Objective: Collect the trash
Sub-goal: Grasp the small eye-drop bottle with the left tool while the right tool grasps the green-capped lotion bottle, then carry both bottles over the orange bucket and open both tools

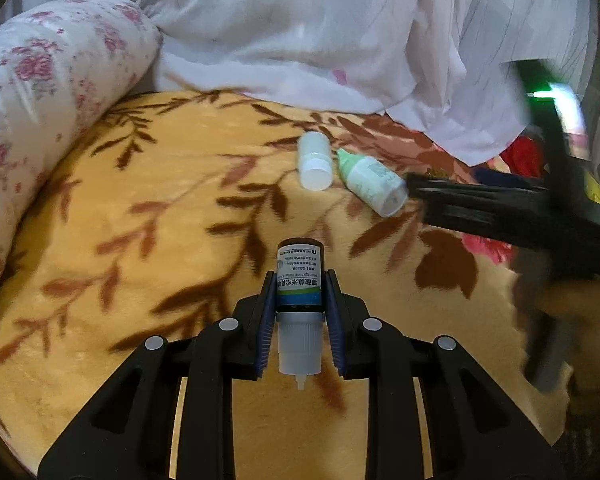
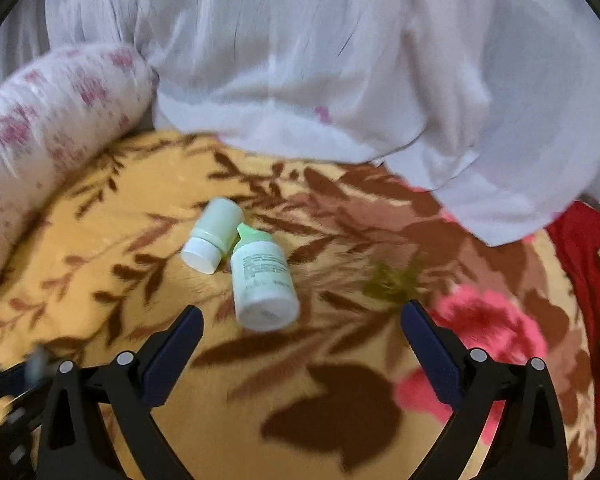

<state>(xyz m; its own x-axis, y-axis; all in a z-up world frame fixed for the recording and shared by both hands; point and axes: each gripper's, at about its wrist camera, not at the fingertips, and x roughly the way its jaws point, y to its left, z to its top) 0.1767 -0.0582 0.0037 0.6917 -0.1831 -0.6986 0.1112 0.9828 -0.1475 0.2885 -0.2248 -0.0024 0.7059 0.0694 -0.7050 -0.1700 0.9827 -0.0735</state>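
Left tongs (image 1: 300, 312) were clamped on a vial (image 1: 300, 280). Right tongs (image 2: 302, 344) gaped apart near the dropper (image 2: 262, 280); it risked rolling on the soft blanket (image 2: 100, 280).

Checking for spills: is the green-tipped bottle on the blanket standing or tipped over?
Tipped over: the green-tipped bottle lies on its side on the blanket, its flat base facing the open right gripper.

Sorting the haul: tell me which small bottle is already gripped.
The dark-labelled dropper bottle, clamped in the left gripper. The white bottle and green-capped bottle lie loose on the blanket.
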